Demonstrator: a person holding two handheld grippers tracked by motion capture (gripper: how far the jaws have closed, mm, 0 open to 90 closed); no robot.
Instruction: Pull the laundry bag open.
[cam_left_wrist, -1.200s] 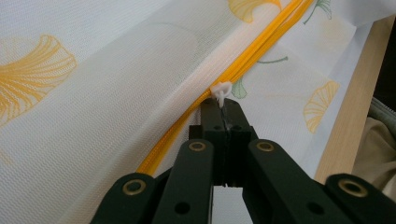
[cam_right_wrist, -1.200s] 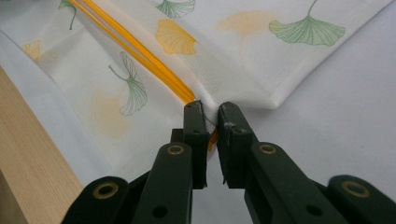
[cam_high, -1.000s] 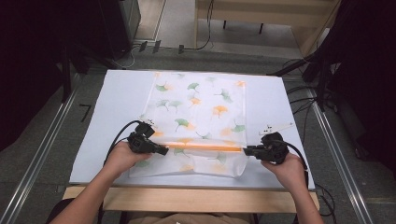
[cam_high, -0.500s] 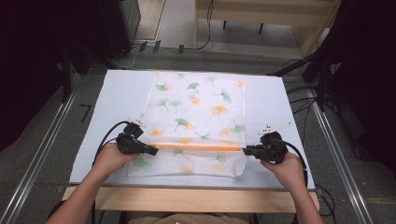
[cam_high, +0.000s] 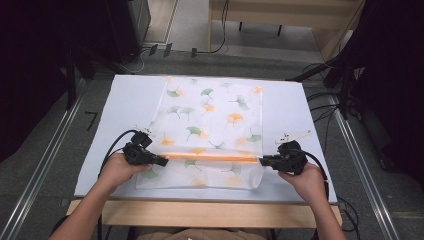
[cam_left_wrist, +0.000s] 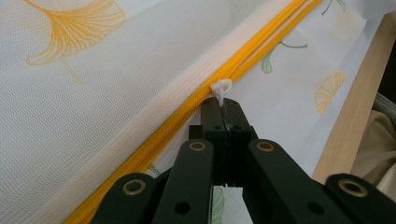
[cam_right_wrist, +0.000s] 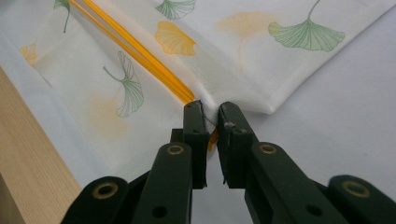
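Here zipper (cam_high: 212, 158) runs crosswise, pull (cam_left_wrist: 221, 88) toward left claw (cam_high: 165, 162).

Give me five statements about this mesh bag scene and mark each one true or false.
1. The left gripper is shut on the white zipper pull. True.
2. The zipper is blue. False: it is orange.
3. The right gripper pinches the bag's edge at the end of the zipper. True.
4. The mesh bag is printed with red stars. False: it bears green and orange ginkgo leaves.
5. The bag hangs in the air above the table. False: it lies flat on the pale table top.
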